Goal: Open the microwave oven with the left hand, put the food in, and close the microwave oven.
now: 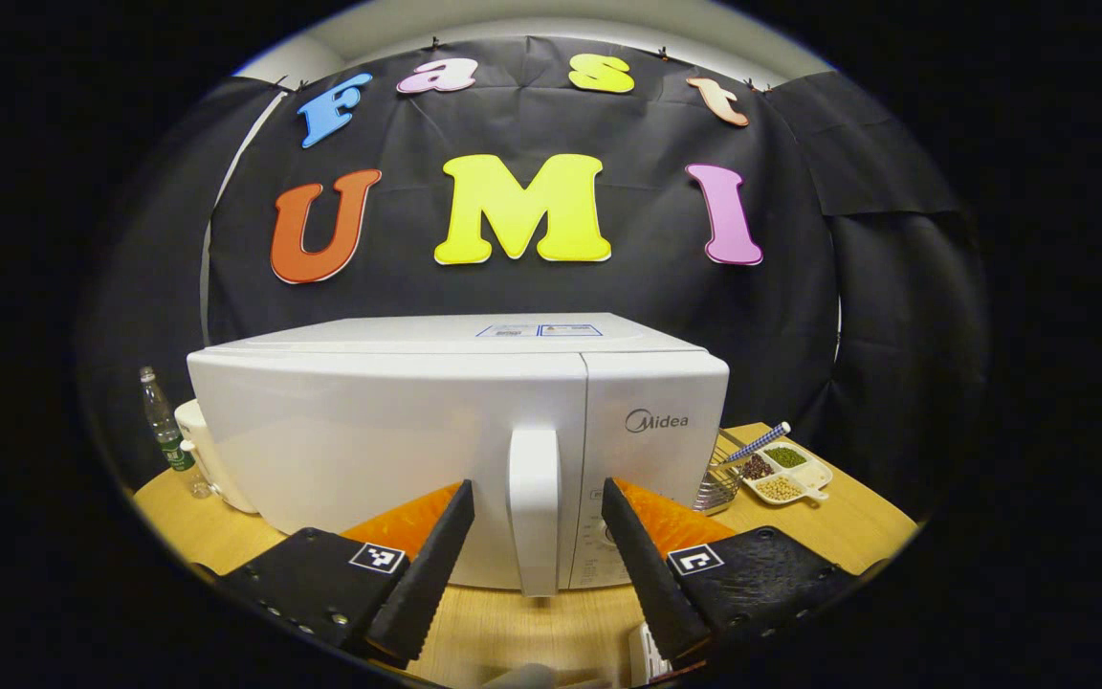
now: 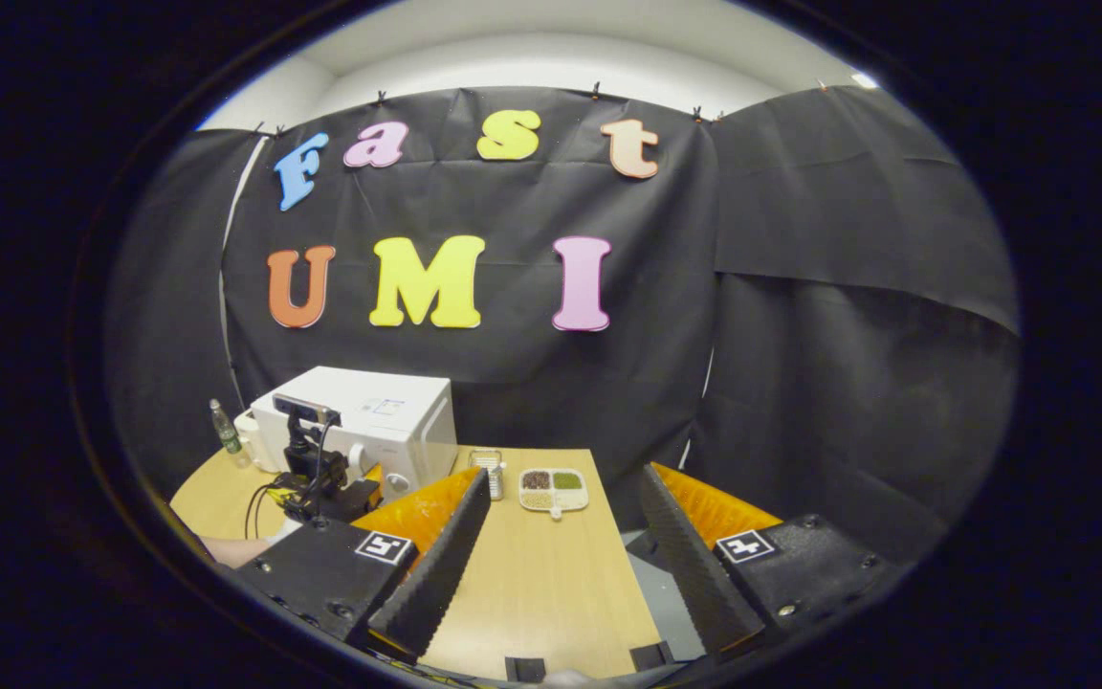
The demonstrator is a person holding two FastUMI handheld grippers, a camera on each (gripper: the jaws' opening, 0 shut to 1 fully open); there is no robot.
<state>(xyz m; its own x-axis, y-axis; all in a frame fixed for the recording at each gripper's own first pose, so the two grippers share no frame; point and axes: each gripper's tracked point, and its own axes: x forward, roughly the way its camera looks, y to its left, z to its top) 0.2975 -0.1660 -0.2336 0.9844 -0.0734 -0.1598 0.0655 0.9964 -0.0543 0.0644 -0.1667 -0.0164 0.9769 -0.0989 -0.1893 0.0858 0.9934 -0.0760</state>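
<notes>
- The microwave (image 1: 455, 431) stands shut on the wooden surface (image 1: 551, 622), door facing the left gripper (image 1: 537, 545).
- Its upright door handle (image 1: 534, 507) is a stiff plastic bar, probably smooth and a bit slippery; mid-height looks the best place to grip it.
- The left fingers (image 1: 427, 565) are spread wide, one either side of the handle, not touching it.
- The oven looks heavy enough to stay put against a steady pull.
- The food tray (image 1: 787, 471), with its beans, sits right of the oven; it looks light and easily spilled.
- The right gripper (image 2: 561, 565) hangs spread and empty above the surface, well apart from the tray.
</notes>
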